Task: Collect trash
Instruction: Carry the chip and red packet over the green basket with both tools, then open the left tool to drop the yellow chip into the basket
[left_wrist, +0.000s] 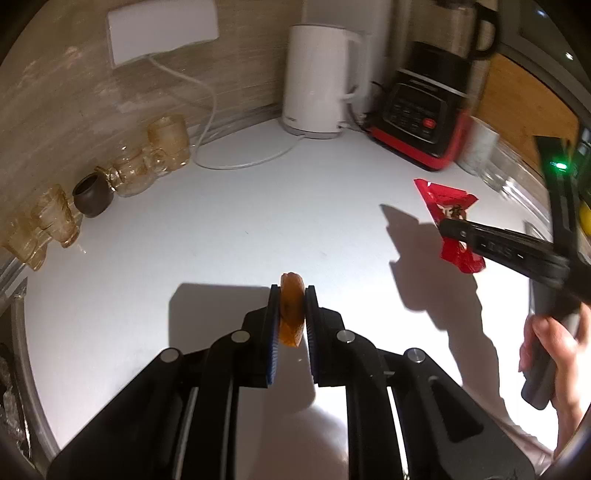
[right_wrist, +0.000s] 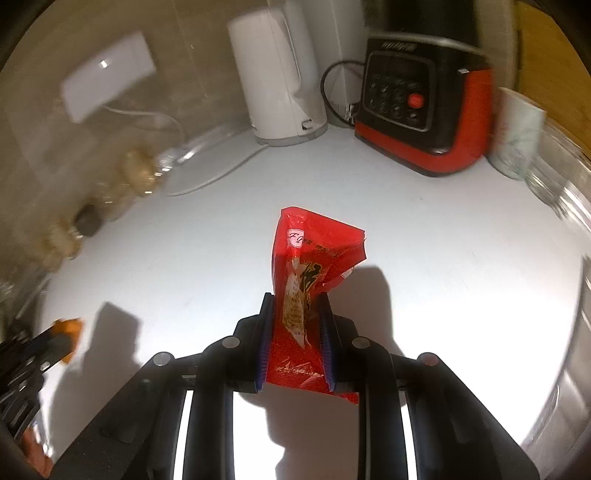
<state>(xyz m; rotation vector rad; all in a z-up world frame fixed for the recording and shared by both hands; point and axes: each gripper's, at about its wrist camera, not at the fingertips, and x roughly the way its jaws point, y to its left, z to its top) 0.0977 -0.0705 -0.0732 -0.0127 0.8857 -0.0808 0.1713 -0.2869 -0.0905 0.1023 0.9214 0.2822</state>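
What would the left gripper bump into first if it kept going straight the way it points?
Probably the bare white countertop. The left gripper, shut on an orange scrap, points downward; nothing lies ahead, though depth is unclear.

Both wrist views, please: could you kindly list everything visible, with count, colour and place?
Crinkled plastic snack wrapper: one, red, in right gripper.
Orange peel scrap: one, orange, in left gripper.
Electric kettle: one, white, back.
Blender base: one, black-red, right of kettle.
Glass cups: several, amber-clear, left wall.
Small pot: one, dark, among cups.
Countertop: white.
Left gripper: black, shut.
Right gripper: black, shut.
Hand: one, right edge.
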